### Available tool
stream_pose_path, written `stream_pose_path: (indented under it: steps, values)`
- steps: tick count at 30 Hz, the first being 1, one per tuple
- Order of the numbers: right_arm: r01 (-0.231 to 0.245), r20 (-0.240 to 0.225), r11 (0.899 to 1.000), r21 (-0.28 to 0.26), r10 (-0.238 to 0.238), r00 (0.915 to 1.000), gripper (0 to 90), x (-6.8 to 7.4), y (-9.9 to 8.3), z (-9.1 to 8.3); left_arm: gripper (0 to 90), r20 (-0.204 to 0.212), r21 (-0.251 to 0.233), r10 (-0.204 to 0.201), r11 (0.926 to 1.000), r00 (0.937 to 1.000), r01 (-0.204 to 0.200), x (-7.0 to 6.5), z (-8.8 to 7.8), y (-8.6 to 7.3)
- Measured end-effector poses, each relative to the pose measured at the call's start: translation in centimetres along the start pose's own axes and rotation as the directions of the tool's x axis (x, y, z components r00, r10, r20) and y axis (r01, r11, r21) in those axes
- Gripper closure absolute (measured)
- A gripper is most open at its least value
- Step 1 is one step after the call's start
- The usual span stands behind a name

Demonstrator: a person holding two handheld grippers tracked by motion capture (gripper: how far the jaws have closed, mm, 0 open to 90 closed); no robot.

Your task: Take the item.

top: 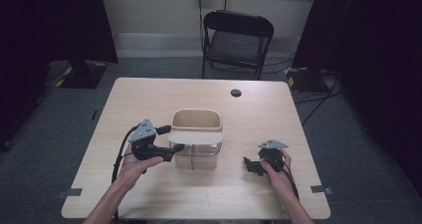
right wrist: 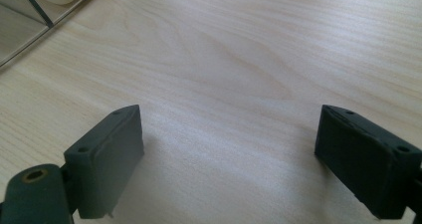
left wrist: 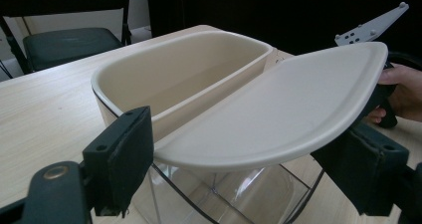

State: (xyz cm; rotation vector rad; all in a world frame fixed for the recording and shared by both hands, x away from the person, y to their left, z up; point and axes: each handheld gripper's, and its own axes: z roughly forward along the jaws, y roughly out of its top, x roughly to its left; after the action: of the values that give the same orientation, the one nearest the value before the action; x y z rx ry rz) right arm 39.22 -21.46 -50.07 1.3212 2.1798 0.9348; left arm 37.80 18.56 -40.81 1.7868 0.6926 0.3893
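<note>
A clear plastic box [top: 195, 157] stands mid-table with a cream tub [top: 196, 118] set in its far half. A cream lid [top: 196, 137] lies over its near half. In the left gripper view the lid [left wrist: 278, 109] runs slantwise beside the tub [left wrist: 189, 69], above the clear wall [left wrist: 224, 194]. My left gripper [top: 173, 149] is at the box's left side. It is open [left wrist: 234, 159], one jaw on each side of the lid's near end. My right gripper [top: 250, 163] rests low on the table right of the box, open [right wrist: 229, 154] over bare wood.
A black folding chair [top: 236, 42] stands behind the table. A dark round hole [top: 236, 92] sits near the far edge. Grey tape marks [top: 318, 189] lie by the near corners. The box's corner [right wrist: 30, 15] shows at the right gripper view's top left.
</note>
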Motion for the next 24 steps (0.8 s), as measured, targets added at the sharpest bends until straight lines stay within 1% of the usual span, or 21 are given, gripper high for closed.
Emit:
stream_pose_path:
  steps: [2,4,11,13,15,16,20,22,24]
  values:
    - [0.000,0.000,1.000,0.000,0.000,1.0000,11.2,0.00,0.00,0.00,17.4,-0.003,0.007,0.000,1.0000,1.0000,0.000,0.01,-0.04,0.06]
    - [0.001,0.000,1.000,0.000,-0.001,1.0000,11.2,-0.01,0.00,0.00,17.9,0.003,-0.001,-0.007,1.0000,1.0000,0.007,0.01,0.00,0.09]
    - [0.001,0.000,1.000,0.000,-0.001,1.0000,11.2,0.00,0.00,0.00,20.7,0.001,0.004,-0.003,1.0000,1.0000,0.003,-0.01,0.03,0.58]
    - [0.000,0.000,1.000,0.000,0.000,1.0000,11.2,0.00,0.00,0.00,20.9,0.013,-0.003,-0.008,1.0000,0.9999,0.008,-0.03,0.18,0.68]
    - [0.000,0.000,1.000,0.000,0.000,1.0000,11.2,0.00,0.00,0.00,21.6,0.010,0.011,-0.011,0.9999,0.9999,0.011,-0.07,0.18,0.78]
    - [0.000,0.000,1.000,0.000,0.000,1.0000,11.2,0.00,0.00,0.00,22.3,0.018,0.005,-0.012,0.9999,0.9998,0.012,-0.06,0.24,0.78]
    - [0.000,0.000,1.000,0.000,0.000,1.0000,11.2,0.00,0.00,0.00,24.4,0.026,0.009,-0.016,0.9998,0.9995,0.016,-0.04,0.35,0.85]
    - [0.000,0.000,1.000,0.000,0.000,1.0000,11.2,0.00,0.00,0.00,24.8,0.023,0.018,-0.021,0.9996,0.9995,0.020,-0.05,0.39,0.87]
    - [0.000,0.000,1.000,0.000,0.000,1.0000,11.2,0.00,0.00,0.00,24.8,0.026,0.018,-0.014,0.9998,0.9996,0.013,-0.02,0.41,0.87]
